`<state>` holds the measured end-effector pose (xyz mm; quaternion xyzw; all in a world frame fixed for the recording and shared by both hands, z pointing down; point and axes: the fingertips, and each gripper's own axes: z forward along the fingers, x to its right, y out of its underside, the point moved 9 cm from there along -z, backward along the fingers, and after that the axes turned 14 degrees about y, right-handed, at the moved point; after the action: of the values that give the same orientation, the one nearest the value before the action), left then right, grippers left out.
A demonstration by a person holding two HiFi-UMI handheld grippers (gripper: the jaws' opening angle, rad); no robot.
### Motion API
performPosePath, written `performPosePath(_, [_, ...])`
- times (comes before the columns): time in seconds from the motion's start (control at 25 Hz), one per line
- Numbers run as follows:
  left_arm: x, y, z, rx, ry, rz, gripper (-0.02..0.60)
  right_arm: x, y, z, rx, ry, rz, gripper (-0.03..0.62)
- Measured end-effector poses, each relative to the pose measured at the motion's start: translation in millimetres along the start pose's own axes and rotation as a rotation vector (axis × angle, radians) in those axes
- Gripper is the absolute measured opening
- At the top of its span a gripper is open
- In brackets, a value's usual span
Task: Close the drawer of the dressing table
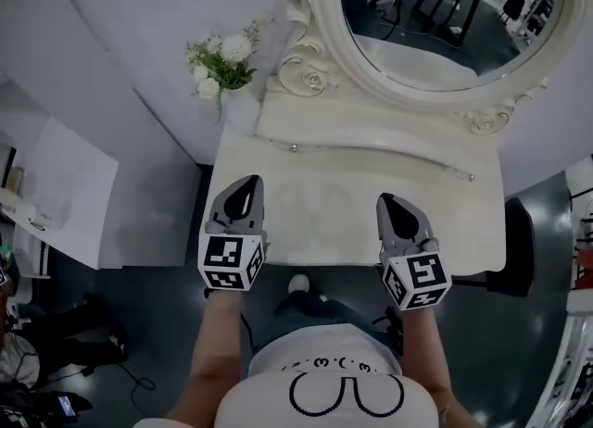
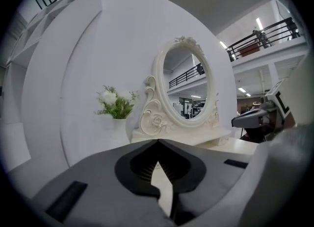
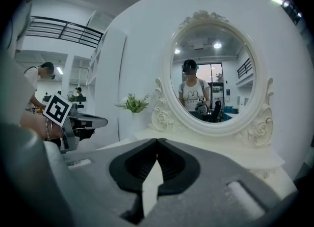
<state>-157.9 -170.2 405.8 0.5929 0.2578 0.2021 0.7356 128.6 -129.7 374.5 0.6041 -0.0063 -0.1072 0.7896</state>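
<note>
The cream dressing table (image 1: 361,218) stands in front of me, with an oval mirror (image 1: 445,18) above a low raised shelf that carries two small knobs (image 1: 294,147). No drawer stands pulled out in the head view; the front below the tabletop edge is hidden. My left gripper (image 1: 248,182) hovers over the near left of the tabletop, its jaws shut and empty. My right gripper (image 1: 384,199) hovers over the near right, also shut on nothing. In the left gripper view, the left gripper (image 2: 157,141) points at the mirror (image 2: 189,88). The right gripper (image 3: 157,140) faces the mirror (image 3: 213,73) too.
A white vase of flowers (image 1: 225,65) stands at the table's back left corner. A white side cabinet (image 1: 56,195) is on the left and a dark seat (image 1: 521,241) on the right. The floor is dark, with cables and gear at the lower left (image 1: 56,398).
</note>
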Motion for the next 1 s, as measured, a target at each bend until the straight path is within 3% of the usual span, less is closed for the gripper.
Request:
performPosePath(0.6, [51.3, -81.5, -58.2, 0.187, -0.091, 0.135, -0.003, 17.5, -59.4, -61.0, 0.215, 0.018, -0.003, 0.000])
performPosePath(1.0, [83.7, -128.3, -66.0, 0.258, -0.088, 0.233, -0.003, 27.4, -106.5, -94.9, 0.363, 0.041, -0.062, 0.000])
